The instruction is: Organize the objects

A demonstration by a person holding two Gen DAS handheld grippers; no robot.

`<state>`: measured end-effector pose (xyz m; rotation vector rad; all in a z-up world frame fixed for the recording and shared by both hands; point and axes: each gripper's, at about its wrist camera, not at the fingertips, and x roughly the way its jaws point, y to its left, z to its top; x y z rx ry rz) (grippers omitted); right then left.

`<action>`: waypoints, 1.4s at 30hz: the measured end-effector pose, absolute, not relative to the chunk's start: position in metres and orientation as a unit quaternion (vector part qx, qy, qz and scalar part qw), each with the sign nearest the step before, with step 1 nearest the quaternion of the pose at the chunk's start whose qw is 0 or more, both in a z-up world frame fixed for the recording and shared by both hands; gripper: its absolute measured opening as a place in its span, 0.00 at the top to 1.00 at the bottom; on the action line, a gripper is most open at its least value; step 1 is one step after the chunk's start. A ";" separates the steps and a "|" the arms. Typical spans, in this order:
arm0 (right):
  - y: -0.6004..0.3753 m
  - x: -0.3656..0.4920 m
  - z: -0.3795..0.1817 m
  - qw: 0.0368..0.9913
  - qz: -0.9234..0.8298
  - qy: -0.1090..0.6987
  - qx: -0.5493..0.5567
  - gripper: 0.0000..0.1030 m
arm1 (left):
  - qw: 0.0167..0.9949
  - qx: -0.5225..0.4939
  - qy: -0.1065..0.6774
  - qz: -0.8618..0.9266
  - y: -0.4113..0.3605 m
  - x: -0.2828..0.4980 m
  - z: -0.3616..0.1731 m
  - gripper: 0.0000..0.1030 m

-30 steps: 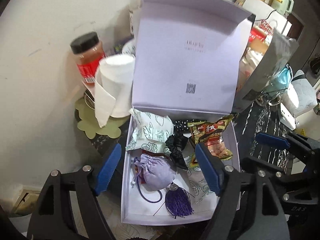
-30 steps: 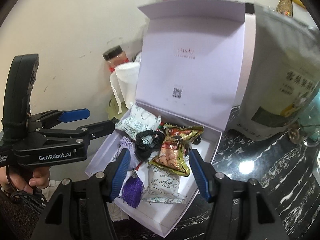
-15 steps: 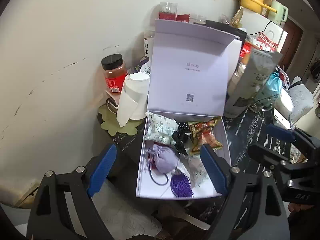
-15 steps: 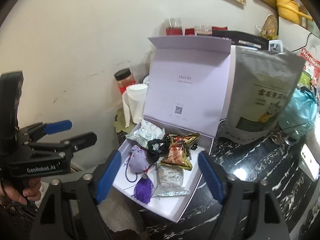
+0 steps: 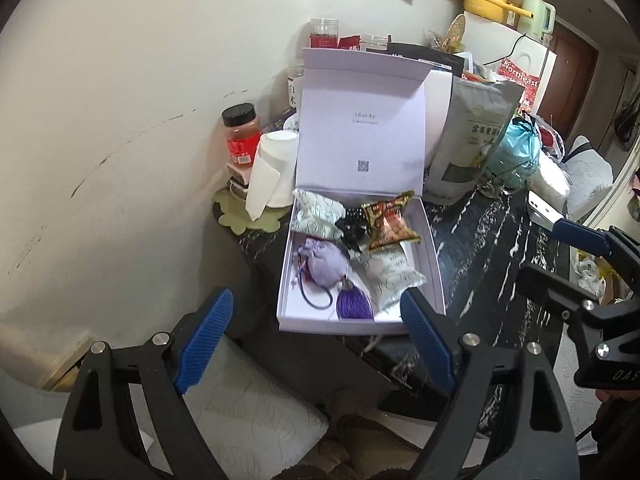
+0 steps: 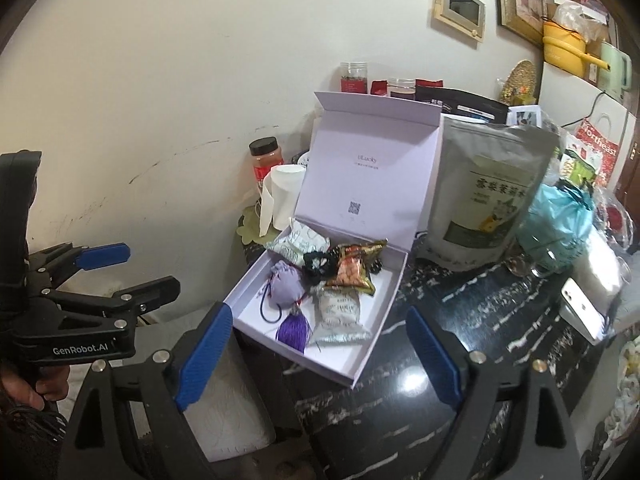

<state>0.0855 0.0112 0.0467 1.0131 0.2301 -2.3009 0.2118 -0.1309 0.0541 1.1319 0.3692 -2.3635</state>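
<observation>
A lavender gift box (image 5: 434,264) stands with its lid upright on the black marbled table (image 6: 460,320). Inside lie a purple pouch (image 5: 324,264) with a tassel (image 5: 354,304), a black scrunchie (image 5: 352,228), a red-gold snack packet (image 5: 390,226), a green-patterned packet (image 5: 318,214) and a white packet (image 5: 390,276). My left gripper (image 5: 315,300) hangs open and empty, back from the box's near edge. My right gripper (image 6: 319,316) is also held back from the box; its jaws are opening with nothing between them.
A red jar (image 5: 240,136) and a paper roll (image 5: 272,172) stand left of the box by the wall. A grey pouch bag (image 6: 492,196), a teal bag (image 6: 560,220) and a white device (image 6: 580,308) crowd the right. A white cushion (image 5: 248,412) lies below.
Both grippers have drawn back and upward from the box, which now looks smaller and farther. The right gripper's jaws have spread wider. The box contents have not moved.
</observation>
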 end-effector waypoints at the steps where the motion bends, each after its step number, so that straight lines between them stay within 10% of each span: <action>1: 0.013 0.089 0.047 0.302 -0.868 0.087 0.384 0.14 | 0.249 0.416 0.137 -0.864 -0.127 0.217 0.055 0.18; 42: 0.048 0.075 0.017 0.306 -0.849 0.103 0.418 0.14 | 0.267 0.449 0.147 -0.840 -0.090 0.205 0.041 0.18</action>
